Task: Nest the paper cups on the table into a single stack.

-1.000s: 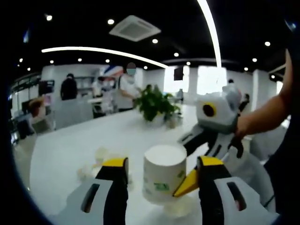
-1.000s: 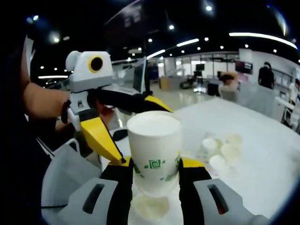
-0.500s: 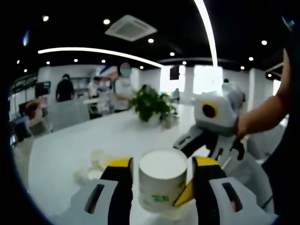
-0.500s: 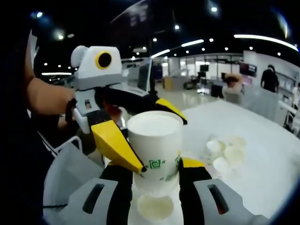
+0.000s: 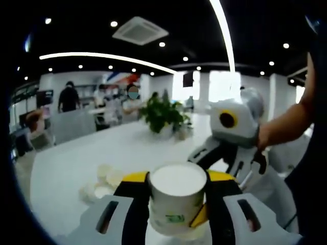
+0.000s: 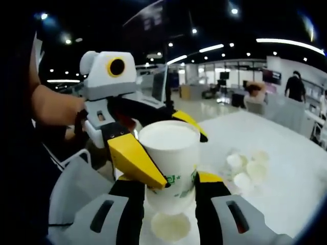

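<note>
A white paper cup [image 5: 177,200] with a green print stands between the yellow-tipped jaws of my left gripper [image 5: 178,178], which press on its sides. The same cup [image 6: 169,158] sits between the jaws of my right gripper [image 6: 169,181], shut on its lower part. In the right gripper view the left gripper [image 6: 185,161] reaches in from the left, one yellow jaw in front of the cup and one behind. The right gripper [image 5: 225,163], held by a hand, shows behind the cup. A pale round shape [image 6: 168,224] lies under the cup. Several loose cups [image 5: 102,182] [image 6: 246,168] lie on the white table [image 5: 127,148].
A potted plant [image 5: 163,115] stands at the table's far end. People stand in the background by desks [image 5: 69,97]. A person's forearm [image 6: 53,109] holds the left gripper. A pale grey object [image 6: 71,191] lies at the table's near edge.
The left gripper's jaws have closed in from either side until they touch the cup. The right gripper has kept its hold on the cup throughout.
</note>
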{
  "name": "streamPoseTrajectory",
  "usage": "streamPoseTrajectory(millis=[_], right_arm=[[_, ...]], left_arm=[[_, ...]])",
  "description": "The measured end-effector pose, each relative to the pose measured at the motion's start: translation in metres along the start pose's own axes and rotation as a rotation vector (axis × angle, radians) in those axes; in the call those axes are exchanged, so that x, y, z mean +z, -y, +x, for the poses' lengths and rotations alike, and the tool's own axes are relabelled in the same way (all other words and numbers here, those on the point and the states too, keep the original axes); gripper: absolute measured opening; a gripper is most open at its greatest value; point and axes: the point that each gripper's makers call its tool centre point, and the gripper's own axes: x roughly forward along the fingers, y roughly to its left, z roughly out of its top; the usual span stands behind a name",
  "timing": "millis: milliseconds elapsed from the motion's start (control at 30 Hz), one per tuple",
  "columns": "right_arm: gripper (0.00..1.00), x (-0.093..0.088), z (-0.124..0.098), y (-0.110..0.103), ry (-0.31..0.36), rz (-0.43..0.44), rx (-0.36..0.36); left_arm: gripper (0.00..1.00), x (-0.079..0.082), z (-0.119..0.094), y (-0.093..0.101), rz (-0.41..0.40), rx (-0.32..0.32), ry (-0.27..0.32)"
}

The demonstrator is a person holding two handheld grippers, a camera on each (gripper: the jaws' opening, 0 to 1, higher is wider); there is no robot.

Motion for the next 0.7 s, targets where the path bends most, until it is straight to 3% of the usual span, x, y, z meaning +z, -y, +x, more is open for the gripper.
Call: streamPoseTrajectory(millis=[367, 567, 700], right_arm=[[0.40, 0.003, -0.003, 0.002, 0.004, -0.002, -0.005], [0.58, 0.014, -0.013, 0.021, 0.043, -0.018, -0.072], [0.80, 0.018, -0.022, 0.037, 0.070, -0.024, -0.140]], left_arm=[[0.39, 0.003, 0.000, 0.003, 0.032, -0.001, 0.019], [0.39, 0.009, -0.002, -0.002, 0.039, 0.009, 0.030], [0.39, 0.015, -0.004, -0.006, 0.038, 0.019, 0.045]])
